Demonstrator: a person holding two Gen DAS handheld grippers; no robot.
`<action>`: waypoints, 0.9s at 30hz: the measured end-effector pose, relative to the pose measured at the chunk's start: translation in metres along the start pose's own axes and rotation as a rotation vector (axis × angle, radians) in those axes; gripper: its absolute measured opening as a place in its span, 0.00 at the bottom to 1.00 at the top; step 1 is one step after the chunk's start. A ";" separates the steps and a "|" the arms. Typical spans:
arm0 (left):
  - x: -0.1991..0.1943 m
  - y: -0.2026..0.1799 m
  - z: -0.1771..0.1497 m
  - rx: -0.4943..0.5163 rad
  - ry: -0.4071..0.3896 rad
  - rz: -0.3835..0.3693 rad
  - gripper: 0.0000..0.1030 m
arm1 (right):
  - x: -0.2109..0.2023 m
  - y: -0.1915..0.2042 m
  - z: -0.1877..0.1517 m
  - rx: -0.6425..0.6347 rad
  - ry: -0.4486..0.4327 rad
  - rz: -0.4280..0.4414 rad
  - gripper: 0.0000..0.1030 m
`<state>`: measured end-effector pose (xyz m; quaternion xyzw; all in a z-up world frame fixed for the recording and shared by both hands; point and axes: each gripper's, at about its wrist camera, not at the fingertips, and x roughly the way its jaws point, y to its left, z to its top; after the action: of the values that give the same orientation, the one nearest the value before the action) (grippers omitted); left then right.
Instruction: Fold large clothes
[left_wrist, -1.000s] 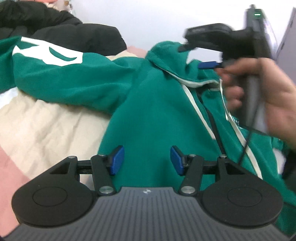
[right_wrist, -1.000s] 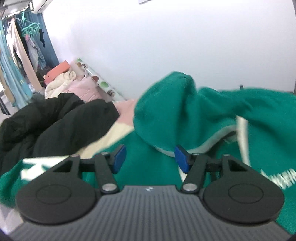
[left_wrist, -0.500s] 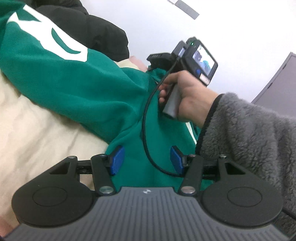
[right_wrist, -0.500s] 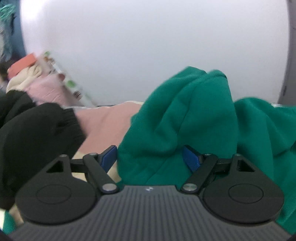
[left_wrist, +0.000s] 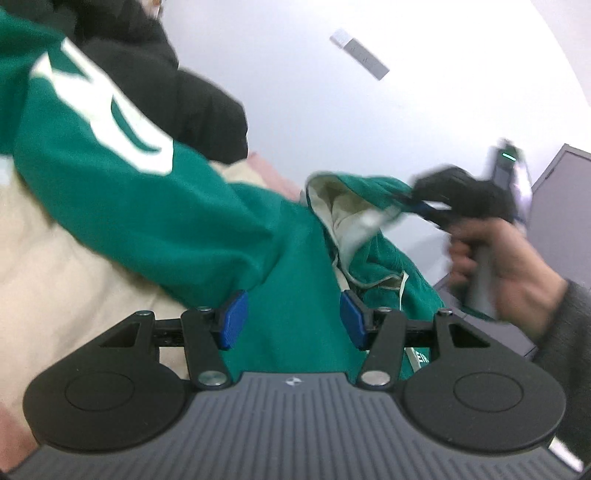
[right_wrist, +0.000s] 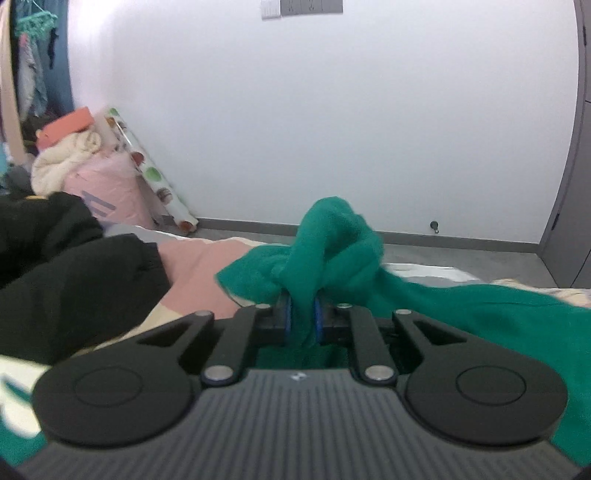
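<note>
Jaws of the right gripper (right_wrist: 301, 320) are clamped on a bunched fold of the green hoodie (left_wrist: 184, 206), near its hood; jaws of the left gripper (left_wrist: 293, 320) are held wide, hovering over the garment's body with nothing between them. The hoodie is spread crumpled on the bed (left_wrist: 55, 266). An early straightening step is judged to be in hand; next, a second hold by the left gripper is called for. A black jacket (right_wrist: 74, 266) lies just beside, crowding the folding area.
</note>
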<state>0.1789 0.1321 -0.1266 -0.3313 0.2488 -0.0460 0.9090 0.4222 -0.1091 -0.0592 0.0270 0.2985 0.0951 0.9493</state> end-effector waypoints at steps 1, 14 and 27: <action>-0.007 -0.004 0.000 0.008 -0.013 -0.012 0.59 | -0.016 -0.008 0.001 -0.001 -0.004 0.013 0.14; -0.056 -0.050 -0.018 0.075 -0.030 -0.002 0.59 | -0.233 -0.065 -0.059 -0.114 -0.168 0.297 0.13; -0.074 -0.090 -0.071 0.101 0.118 -0.085 0.59 | -0.267 -0.069 -0.214 -0.150 0.150 0.284 0.13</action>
<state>0.0872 0.0397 -0.0858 -0.2919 0.2850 -0.1164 0.9056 0.0961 -0.2306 -0.0920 -0.0091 0.3538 0.2520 0.9007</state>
